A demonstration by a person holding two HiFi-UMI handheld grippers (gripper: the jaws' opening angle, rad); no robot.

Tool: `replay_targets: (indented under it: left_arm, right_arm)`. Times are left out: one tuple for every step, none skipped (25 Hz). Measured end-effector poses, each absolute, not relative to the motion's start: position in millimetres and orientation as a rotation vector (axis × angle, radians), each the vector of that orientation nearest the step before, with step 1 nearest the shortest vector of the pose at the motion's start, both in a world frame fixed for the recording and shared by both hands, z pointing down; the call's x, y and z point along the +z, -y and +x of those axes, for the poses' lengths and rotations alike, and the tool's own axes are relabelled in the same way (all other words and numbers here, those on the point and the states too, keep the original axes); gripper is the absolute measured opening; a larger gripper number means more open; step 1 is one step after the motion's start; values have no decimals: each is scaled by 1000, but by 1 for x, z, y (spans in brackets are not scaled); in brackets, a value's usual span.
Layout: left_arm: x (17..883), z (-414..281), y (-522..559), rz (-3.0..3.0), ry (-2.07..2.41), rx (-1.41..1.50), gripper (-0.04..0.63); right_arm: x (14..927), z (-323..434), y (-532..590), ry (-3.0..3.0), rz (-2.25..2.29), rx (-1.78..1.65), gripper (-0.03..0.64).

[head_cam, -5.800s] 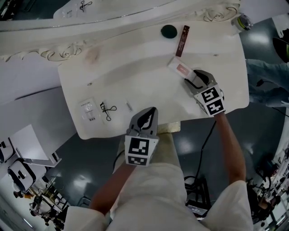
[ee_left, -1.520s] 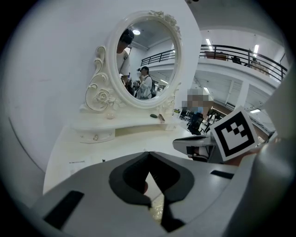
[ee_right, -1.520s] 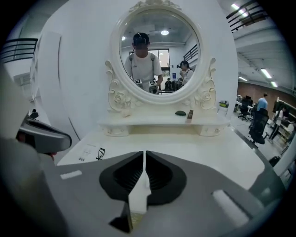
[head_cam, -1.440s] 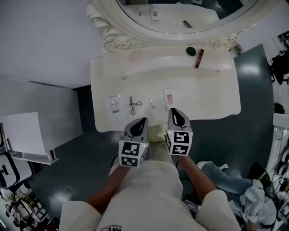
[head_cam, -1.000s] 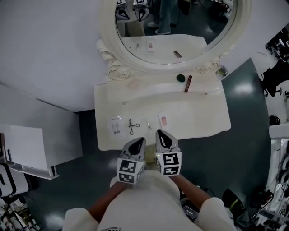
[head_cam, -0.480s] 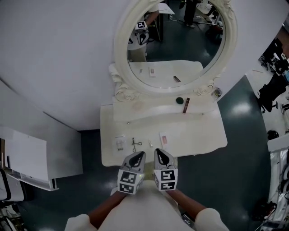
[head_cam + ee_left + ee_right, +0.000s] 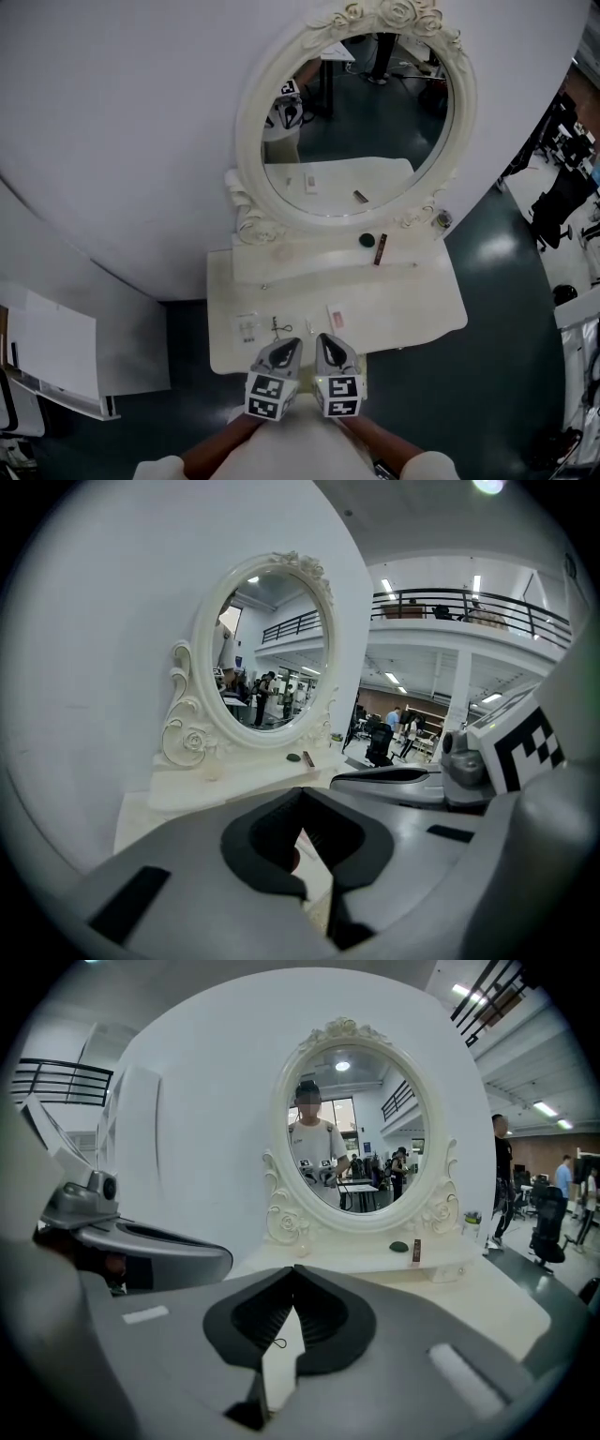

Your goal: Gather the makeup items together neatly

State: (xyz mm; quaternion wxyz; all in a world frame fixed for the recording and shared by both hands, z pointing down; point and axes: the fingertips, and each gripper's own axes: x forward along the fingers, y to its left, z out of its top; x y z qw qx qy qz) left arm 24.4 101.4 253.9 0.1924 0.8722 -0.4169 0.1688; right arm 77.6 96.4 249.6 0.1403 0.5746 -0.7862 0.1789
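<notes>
While both grippers hang side by side at the near edge of the white worktop (image 7: 412, 302), the makeup items lie spread across it. At the near left is a clear packet (image 7: 246, 325); just right of it an eyelash curler (image 7: 281, 327); then a small pale piece (image 7: 307, 326), too small to identify; then a pink-labelled flat box (image 7: 336, 316). On the raised far ledge, right of centre, a round dark compact (image 7: 367, 240) sits just beside a dark slim tube (image 7: 380, 248); a small jar (image 7: 441, 219) stands at the far right. An oval mirror (image 7: 375, 131) rises behind. The left gripper (image 7: 289, 343) has its jaws closed on nothing; the right gripper (image 7: 328, 339), just beside it, has its jaws closed and empty too.
</notes>
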Motion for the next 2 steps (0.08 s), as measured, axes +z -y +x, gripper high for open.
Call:
replay_targets:
  left_arm:
    - [254, 26, -101, 2445, 1168, 472, 9]
    - [254, 28, -101, 2443, 1166, 470, 9]
  right_arm:
    - [249, 78, -97, 2272, 1659, 526, 3]
    - [248, 78, -99, 2272, 1658, 535, 3]
